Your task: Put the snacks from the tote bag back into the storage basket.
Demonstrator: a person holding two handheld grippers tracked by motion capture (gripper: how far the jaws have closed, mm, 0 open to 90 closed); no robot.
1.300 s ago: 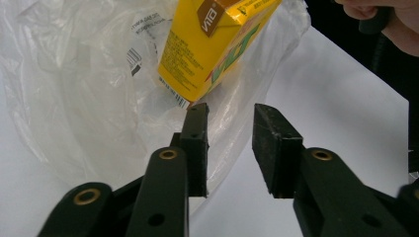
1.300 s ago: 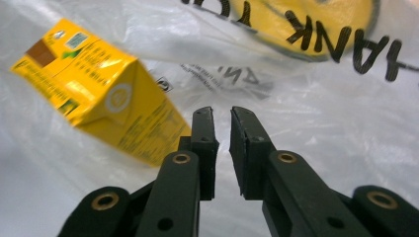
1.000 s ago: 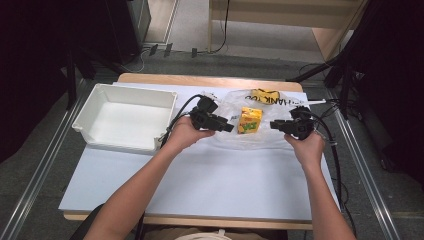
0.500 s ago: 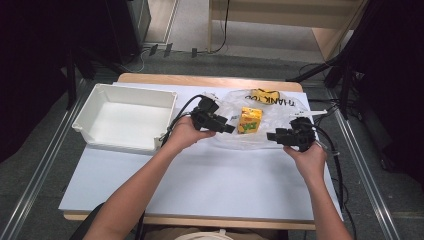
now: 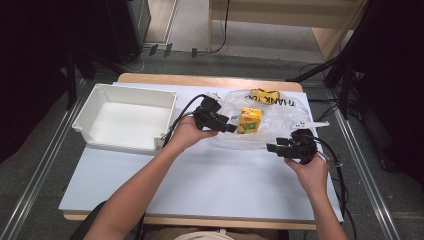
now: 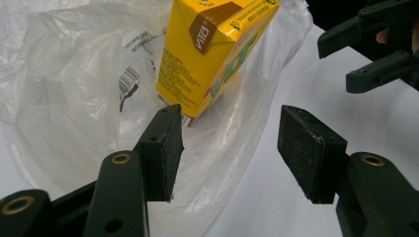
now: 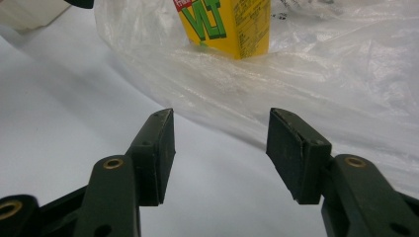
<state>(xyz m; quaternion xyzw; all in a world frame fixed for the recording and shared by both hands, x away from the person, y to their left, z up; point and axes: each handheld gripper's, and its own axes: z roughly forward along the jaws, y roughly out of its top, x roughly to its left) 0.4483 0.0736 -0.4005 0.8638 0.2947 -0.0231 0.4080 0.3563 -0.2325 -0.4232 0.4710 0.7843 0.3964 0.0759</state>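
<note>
A yellow drink carton [image 5: 249, 120] [image 6: 212, 54] [image 7: 227, 24] stands upright on a crumpled clear plastic bag [image 5: 272, 125] [image 6: 74, 98] [image 7: 316, 79] at the table's back middle. My left gripper [image 5: 231, 128] [image 6: 230, 143] is open just left of the carton, its jaws near the carton's lower corner without touching it. My right gripper [image 5: 270, 147] [image 7: 220, 148] is open at the bag's near right edge, nothing between its jaws, pointing left toward the carton. The right gripper's jaws also appear at the top right of the left gripper view [image 6: 375, 54].
A white rectangular bin [image 5: 100, 102] stands at the table's back left. The bag carries yellow print and "THANK YOU" lettering [image 5: 272, 98] at its far side. The white table sheet [image 5: 200, 185] stretches in front. Cables trail off the table's right edge [image 5: 340, 170].
My right gripper has moved toward me and to the left, from beside the bag's right side to its near edge. The left gripper and carton have stayed in place.
</note>
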